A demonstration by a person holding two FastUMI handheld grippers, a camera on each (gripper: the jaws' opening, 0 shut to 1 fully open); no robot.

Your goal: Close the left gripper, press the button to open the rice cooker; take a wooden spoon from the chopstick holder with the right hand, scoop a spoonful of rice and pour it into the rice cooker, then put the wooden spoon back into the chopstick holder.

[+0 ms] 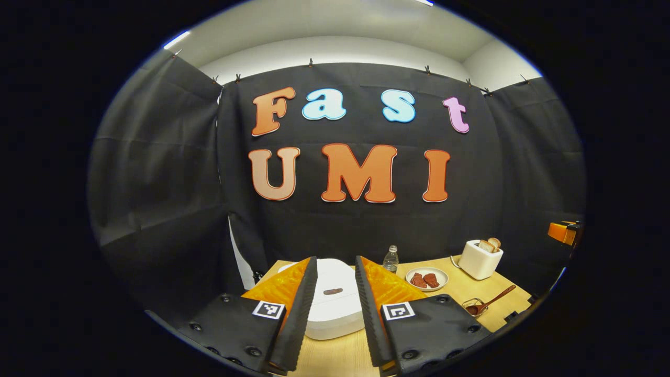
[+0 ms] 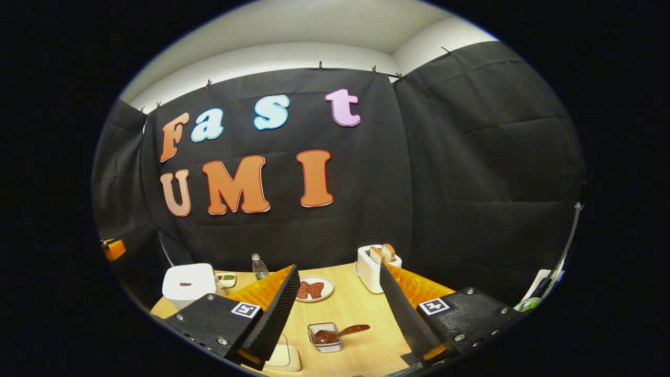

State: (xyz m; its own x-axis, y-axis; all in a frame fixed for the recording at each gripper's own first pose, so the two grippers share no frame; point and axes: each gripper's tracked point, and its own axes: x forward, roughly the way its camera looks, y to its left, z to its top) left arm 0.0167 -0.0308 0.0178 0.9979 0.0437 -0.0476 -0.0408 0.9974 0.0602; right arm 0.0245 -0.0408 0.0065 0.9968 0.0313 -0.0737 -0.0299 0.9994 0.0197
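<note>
Left hand-held gripper (image 1: 335,314) hangs spread apart, rice cooker (image 1: 335,303) between its 2 fingers. Right hand-held gripper (image 2: 340,314) gapes, wooden spoon (image 2: 340,332) just ahead on the table (image 2: 350,303).

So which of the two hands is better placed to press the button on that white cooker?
Left. The left gripper faces the white rice cooker, its brown button between its open fingers. The right gripper faces the wooden spoon instead.
</note>
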